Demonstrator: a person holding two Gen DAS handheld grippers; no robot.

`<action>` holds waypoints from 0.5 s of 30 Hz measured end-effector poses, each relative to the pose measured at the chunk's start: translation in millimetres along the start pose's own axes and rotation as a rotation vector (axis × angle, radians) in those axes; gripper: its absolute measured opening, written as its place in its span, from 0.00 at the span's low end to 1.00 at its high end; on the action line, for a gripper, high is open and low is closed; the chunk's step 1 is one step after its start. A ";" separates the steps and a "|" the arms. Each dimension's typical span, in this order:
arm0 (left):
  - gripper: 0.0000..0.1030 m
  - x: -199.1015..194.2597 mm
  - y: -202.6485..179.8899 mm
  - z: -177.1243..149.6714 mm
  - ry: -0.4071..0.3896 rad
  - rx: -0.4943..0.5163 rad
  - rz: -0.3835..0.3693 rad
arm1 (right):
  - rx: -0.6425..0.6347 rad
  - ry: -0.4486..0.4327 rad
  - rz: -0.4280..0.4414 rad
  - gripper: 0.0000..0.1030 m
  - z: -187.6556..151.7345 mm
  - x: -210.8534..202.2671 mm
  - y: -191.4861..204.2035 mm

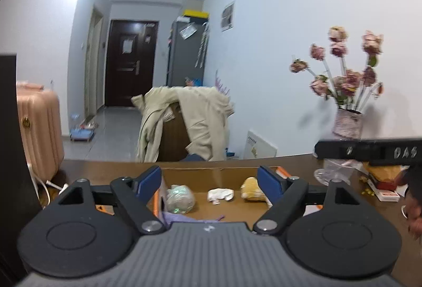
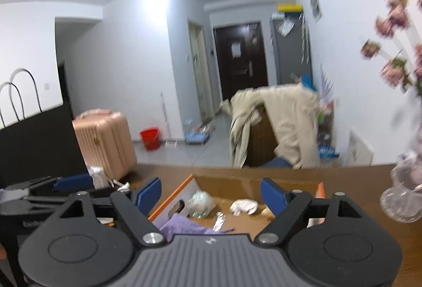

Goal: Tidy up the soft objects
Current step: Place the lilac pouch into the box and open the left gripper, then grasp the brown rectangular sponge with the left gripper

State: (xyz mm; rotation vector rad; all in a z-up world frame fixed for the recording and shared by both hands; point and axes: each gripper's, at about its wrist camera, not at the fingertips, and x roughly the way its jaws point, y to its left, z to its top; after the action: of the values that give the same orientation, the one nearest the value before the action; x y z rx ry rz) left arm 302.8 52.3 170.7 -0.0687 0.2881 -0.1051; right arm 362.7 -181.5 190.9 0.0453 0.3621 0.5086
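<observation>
Soft objects lie in the shallow brown cardboard box (image 1: 226,173) on the brown wooden table (image 1: 105,168). Left gripper (image 1: 209,182) spread wide, empty, above box. Right gripper (image 2: 211,194) likewise spread, empty. Inside: lilac cloth (image 2: 182,226), crumpled white tissue (image 1: 220,194), yellow plush toy (image 1: 252,189), clear plastic bag (image 1: 180,198).

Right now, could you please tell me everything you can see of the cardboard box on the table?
The cardboard box is a shallow, open-topped tray of plain brown card with orange edging, lying flat on the brown table just ahead of both open grippers. Inside lie a crumpled clear plastic bundle, a white crumpled piece, a yellow soft toy and a purple cloth at its near edge. Neither gripper touches it.
</observation>
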 end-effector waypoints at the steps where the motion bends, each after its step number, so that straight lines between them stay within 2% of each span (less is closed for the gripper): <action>1: 0.82 -6.1 -7.2 -2.2 -0.008 0.012 -0.003 | -0.012 -0.024 -0.015 0.85 -1.4 -12.8 0.8; 3: 0.84 -20.7 -20.9 -13.4 -0.035 0.036 0.000 | -0.035 -0.079 -0.053 0.88 -11.5 -36.4 1.9; 6: 0.94 -44.6 -37.1 -42.6 -0.078 0.066 -0.015 | -0.060 -0.117 -0.107 0.92 -43.6 -63.9 5.6; 8: 0.95 -59.1 -46.8 -66.8 -0.063 0.093 -0.041 | -0.070 -0.120 -0.124 0.93 -69.3 -76.4 7.8; 11: 0.97 -84.0 -58.5 -104.7 -0.030 0.070 -0.049 | -0.100 -0.145 -0.161 0.97 -113.1 -98.9 16.9; 12: 0.98 -93.8 -61.9 -116.6 -0.031 0.068 -0.042 | -0.113 -0.153 -0.170 1.00 -128.1 -106.4 21.1; 15: 1.00 -119.7 -66.3 -146.5 -0.020 0.050 -0.024 | -0.137 -0.160 -0.198 1.00 -168.2 -126.8 31.5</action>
State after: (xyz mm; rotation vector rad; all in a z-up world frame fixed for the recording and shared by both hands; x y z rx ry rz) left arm 140.4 -7.6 69.5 -0.0237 0.2646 -0.1355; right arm 186.2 -223.2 79.3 -0.0817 0.1718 0.3301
